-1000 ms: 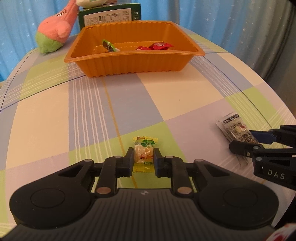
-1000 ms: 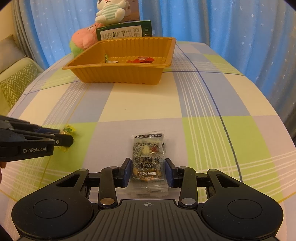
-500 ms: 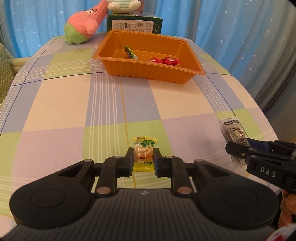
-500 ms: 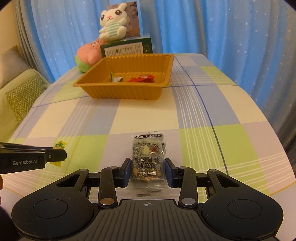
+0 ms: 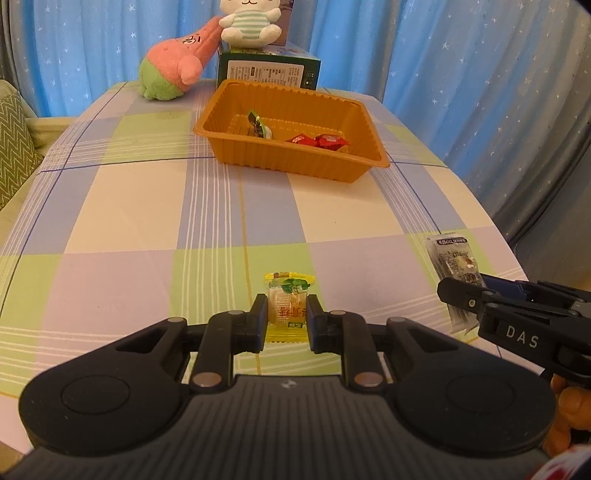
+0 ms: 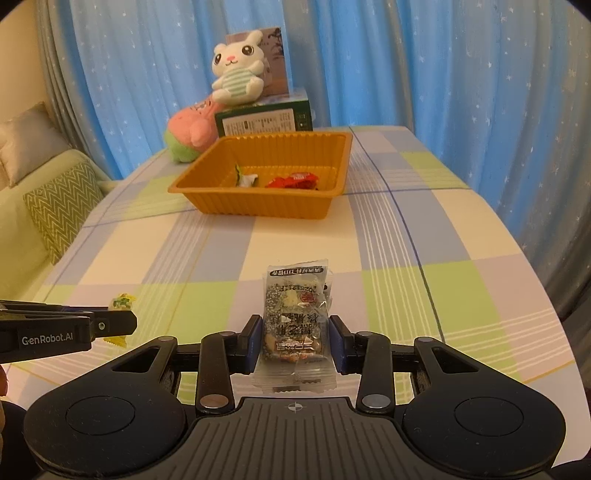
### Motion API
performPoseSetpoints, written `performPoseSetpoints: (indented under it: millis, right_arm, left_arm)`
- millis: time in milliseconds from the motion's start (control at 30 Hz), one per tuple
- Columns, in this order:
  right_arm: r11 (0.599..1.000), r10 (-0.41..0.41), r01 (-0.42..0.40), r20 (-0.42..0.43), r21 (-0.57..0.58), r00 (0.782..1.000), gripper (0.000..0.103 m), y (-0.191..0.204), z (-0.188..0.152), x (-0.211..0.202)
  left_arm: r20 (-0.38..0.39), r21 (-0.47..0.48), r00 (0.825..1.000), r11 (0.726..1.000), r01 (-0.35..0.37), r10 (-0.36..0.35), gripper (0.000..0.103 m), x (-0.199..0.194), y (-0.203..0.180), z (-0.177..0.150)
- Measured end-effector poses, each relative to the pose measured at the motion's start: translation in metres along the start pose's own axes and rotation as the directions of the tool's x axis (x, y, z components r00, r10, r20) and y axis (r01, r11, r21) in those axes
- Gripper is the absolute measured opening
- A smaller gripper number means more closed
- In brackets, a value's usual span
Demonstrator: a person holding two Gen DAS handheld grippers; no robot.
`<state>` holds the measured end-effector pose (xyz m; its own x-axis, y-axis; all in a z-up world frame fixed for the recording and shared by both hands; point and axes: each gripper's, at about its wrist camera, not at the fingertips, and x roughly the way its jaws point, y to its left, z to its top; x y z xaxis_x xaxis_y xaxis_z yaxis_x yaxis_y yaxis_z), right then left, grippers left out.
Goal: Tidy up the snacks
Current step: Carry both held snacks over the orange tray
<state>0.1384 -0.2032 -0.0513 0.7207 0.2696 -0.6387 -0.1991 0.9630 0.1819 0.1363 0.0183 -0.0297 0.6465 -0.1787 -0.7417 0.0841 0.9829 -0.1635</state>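
Observation:
My left gripper (image 5: 287, 314) is shut on a small yellow candy packet (image 5: 288, 306) and holds it above the checked tablecloth. My right gripper (image 6: 295, 338) is shut on a clear packet of dark mixed snack (image 6: 295, 317), also held above the table. Each gripper shows in the other's view: the right one with its packet (image 5: 454, 266) at the right edge, the left one (image 6: 110, 325) with the yellow packet (image 6: 122, 301) at the left edge. An orange tray (image 5: 295, 162) stands at the far middle of the table and holds red wrapped candies (image 5: 317, 140) and a green-and-white packet (image 5: 258, 127). The tray also shows in the right wrist view (image 6: 266, 206).
Behind the tray stand a green box (image 5: 267, 70) with a white rabbit plush (image 5: 249, 22) on top and a pink-and-green plush (image 5: 173, 70) to its left. Blue star curtains hang behind. A sofa with a zigzag cushion (image 6: 62, 210) is left of the table.
Both grippers have risen and pulled back with their packets still held. The tray and plush toys now look farther away and more of the table shows.

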Motion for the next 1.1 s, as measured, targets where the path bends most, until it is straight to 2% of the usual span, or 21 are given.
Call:
performPoseSetpoints:
  millis: [1100]
  right_arm:
    - [1.000, -0.017, 0.017, -0.006, 0.001, 1.000, 0.038, -0.005, 0.033, 0.002]
  left_arm:
    - [0.045, -0.001, 0.999, 1.000, 0.020, -0.020, 0.019, -0.011, -0.001, 0.028]
